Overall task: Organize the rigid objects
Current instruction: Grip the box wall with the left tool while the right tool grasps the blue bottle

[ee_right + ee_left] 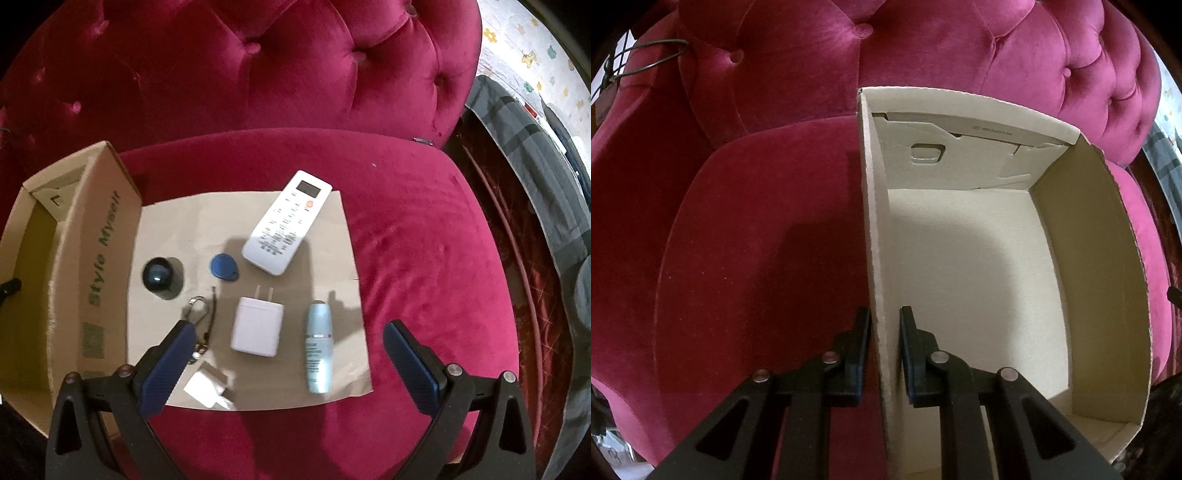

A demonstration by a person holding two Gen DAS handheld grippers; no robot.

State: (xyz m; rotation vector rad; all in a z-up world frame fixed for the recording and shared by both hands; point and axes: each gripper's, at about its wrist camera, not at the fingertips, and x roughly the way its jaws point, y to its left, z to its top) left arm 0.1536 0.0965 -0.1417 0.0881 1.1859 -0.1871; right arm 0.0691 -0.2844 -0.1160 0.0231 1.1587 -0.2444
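An empty cardboard box (1089, 258) sits on a magenta velvet sofa; it also shows at the left in the right wrist view (103, 266). My left gripper (884, 325) is shut on the box's left wall. My right gripper (288, 339) is open and empty above a brown paper sheet (343, 258). On the sheet lie a white remote (286, 221), a blue key tag (224, 267), a dark round object (159, 278), a white charger (257, 321), a pale blue bottle (318, 350), a carabiner with keys (199, 314) and a small white adapter (207, 387).
The tufted sofa back (258, 66) rises behind the sheet. A dark red patterned rug (509, 229) and grey cloth (546, 177) lie to the right of the sofa. A wire (653, 59) hangs at the far left.
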